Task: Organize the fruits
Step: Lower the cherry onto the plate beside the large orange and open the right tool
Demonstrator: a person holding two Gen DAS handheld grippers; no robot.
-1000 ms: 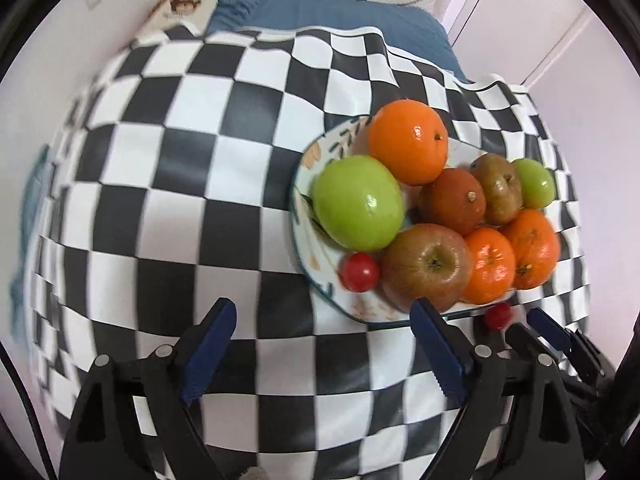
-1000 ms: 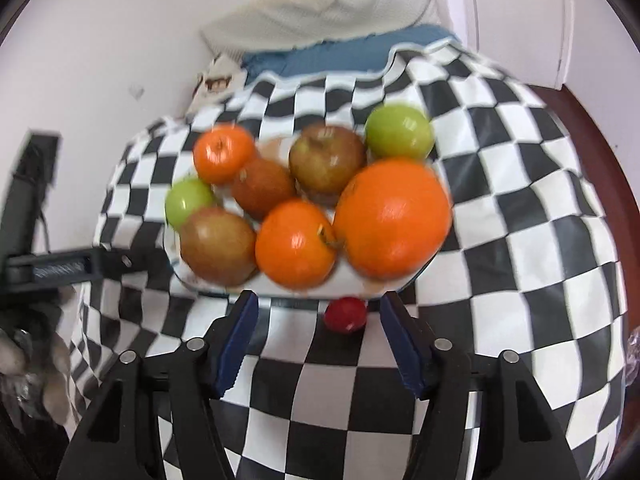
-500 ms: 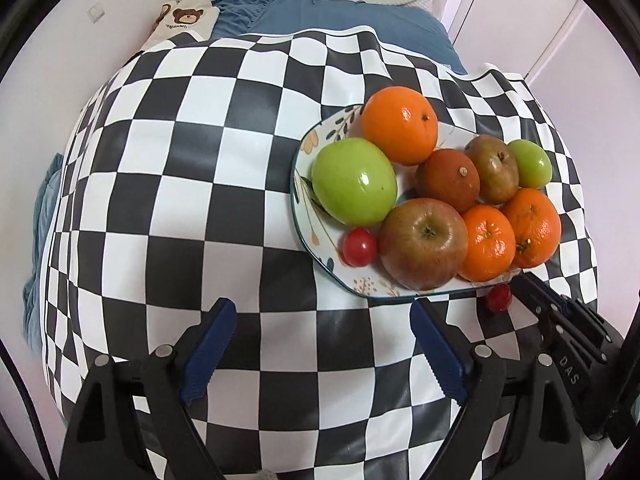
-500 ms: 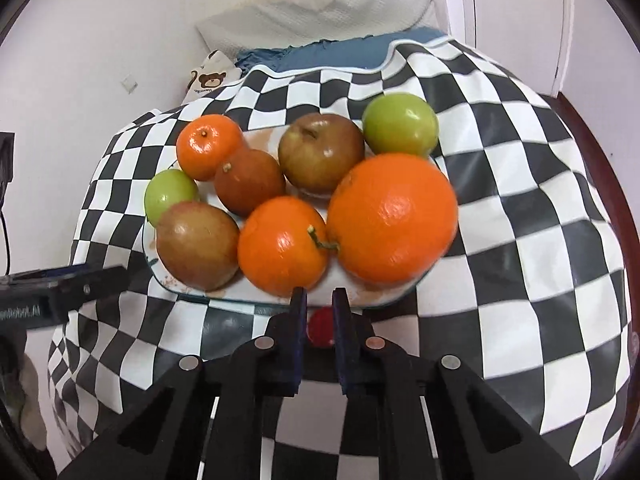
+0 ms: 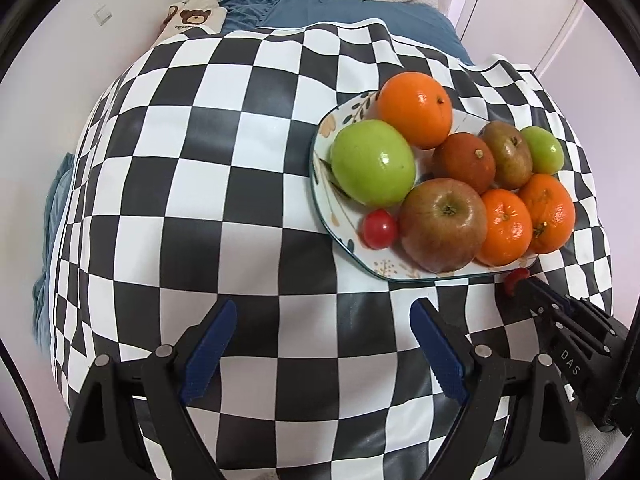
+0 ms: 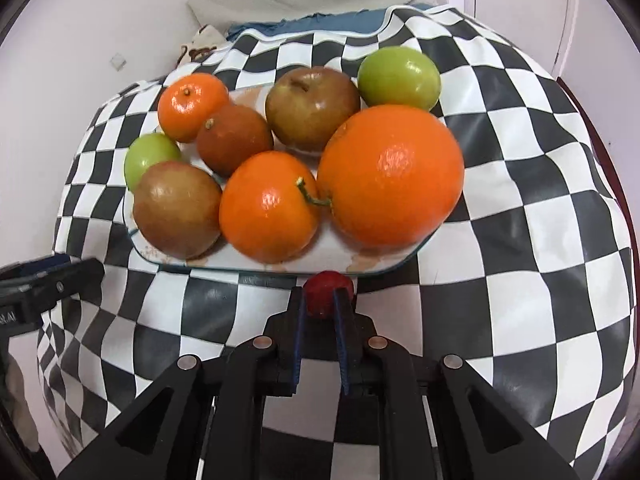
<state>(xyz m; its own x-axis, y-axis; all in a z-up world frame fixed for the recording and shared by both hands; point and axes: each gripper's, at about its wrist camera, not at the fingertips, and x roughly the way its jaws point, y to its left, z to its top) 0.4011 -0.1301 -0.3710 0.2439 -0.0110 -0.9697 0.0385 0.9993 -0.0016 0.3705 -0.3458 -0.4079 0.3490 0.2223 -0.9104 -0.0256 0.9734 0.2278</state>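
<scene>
A white floral plate point(image 5: 325, 142) point(image 6: 344, 258) on the checkered tablecloth holds several fruits: oranges, apples, green fruits and one small red cherry tomato point(image 5: 379, 229). My right gripper point(image 6: 323, 300) is shut on a second small red cherry tomato point(image 6: 326, 286) just in front of the plate's near rim. That tomato point(image 5: 513, 278) and the right gripper point(image 5: 516, 286) also show in the left wrist view. My left gripper point(image 5: 322, 350) is open and empty over the cloth, in front of the plate.
The table point(image 5: 200, 160) has a black and white checkered cloth. A bed with a blue sheet point(image 5: 360, 12) and pillows lies behind it. A white door point(image 5: 520, 8) is at the back right. The left gripper point(image 6: 44, 288) shows at the left of the right wrist view.
My right gripper closed on the red cherry tomato by the plate's rim and has lifted it slightly. My left gripper drew back a little and stayed open.
</scene>
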